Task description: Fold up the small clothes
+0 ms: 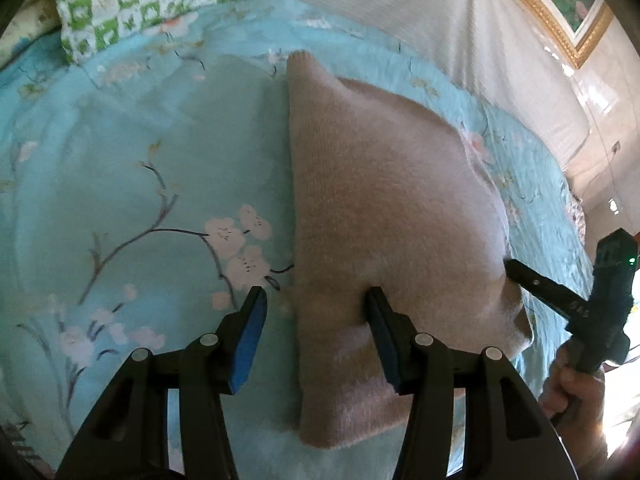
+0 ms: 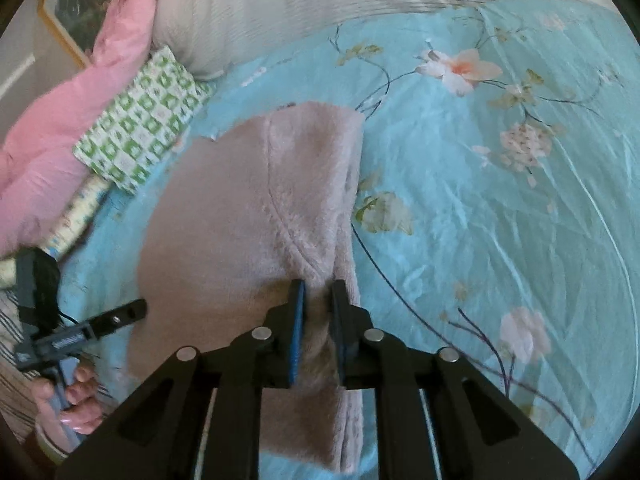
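Observation:
A fuzzy beige-pink garment (image 1: 380,184) lies folded on a turquoise flowered bed sheet (image 1: 140,140). My left gripper (image 1: 316,292) is open and straddles the garment's left edge near its close corner. One pad rests on the sheet and the other presses down on the fabric. In the right wrist view the same garment (image 2: 240,200) shows a curved seam. My right gripper (image 2: 319,286) is shut on a raised fold of fabric at the garment's right edge. Its finger (image 1: 540,288) also shows against that edge in the left wrist view. The left gripper's finger (image 2: 120,318) shows at the garment's far left.
A green-and-white checked pillow (image 2: 140,136) lies beyond the garment, with a pink quilt (image 2: 60,128) beside it. A white ribbed cover (image 1: 400,8) runs along the bed's far side under a gold-framed picture (image 1: 568,8). A person's hands (image 1: 572,388) (image 2: 76,400) hold both grippers. Bare sheet (image 2: 480,220) spreads to the right.

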Demonstrator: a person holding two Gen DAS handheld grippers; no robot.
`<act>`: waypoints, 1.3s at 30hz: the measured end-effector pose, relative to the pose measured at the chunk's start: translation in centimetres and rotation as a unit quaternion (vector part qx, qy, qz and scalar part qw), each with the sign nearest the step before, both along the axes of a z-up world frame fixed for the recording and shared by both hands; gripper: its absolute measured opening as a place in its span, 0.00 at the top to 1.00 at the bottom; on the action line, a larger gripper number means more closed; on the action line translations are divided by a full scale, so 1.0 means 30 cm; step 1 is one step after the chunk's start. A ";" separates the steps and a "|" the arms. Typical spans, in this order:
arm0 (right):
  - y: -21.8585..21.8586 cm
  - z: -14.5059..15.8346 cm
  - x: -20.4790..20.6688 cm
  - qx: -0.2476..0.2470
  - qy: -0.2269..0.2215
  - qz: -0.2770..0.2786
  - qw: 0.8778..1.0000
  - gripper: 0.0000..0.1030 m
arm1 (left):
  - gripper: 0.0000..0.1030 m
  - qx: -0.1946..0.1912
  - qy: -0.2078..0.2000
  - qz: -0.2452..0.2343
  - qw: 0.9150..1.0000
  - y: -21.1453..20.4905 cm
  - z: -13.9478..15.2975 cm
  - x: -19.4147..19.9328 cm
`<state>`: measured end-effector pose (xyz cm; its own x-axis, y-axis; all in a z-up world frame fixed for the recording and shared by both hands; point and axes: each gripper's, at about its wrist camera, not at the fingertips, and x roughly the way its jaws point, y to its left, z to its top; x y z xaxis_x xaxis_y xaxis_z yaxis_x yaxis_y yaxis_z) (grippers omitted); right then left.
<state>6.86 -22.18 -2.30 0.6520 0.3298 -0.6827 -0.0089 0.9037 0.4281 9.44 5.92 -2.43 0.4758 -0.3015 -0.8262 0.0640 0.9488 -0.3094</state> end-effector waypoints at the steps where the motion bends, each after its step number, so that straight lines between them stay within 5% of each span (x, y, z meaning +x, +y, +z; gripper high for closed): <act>1: -0.001 0.017 -0.022 -0.003 -0.003 -0.003 1.000 0.79 | 0.49 0.003 -0.003 0.001 1.000 0.002 0.010 -0.017; 5: 0.015 0.076 -0.111 -0.014 -0.024 0.003 1.000 0.77 | 0.50 0.032 -0.023 -0.006 0.999 -0.008 0.042 -0.091; 9: 0.038 0.114 -0.196 -0.029 -0.048 0.007 0.998 0.52 | 0.49 0.048 -0.045 -0.011 0.998 -0.009 0.066 -0.178; 19: 0.138 0.112 -0.344 -0.093 -0.074 0.038 0.992 0.30 | 0.31 0.092 -0.067 -0.011 0.993 -0.015 0.062 -0.336; 29: 0.202 0.072 -0.430 -0.109 -0.056 0.056 0.991 0.20 | 0.22 0.146 -0.064 -0.024 0.987 -0.034 0.026 -0.450; 39: 0.222 0.098 -0.414 -0.114 -0.057 0.056 0.990 0.17 | 0.19 0.153 -0.069 -0.015 0.986 -0.042 0.086 -0.414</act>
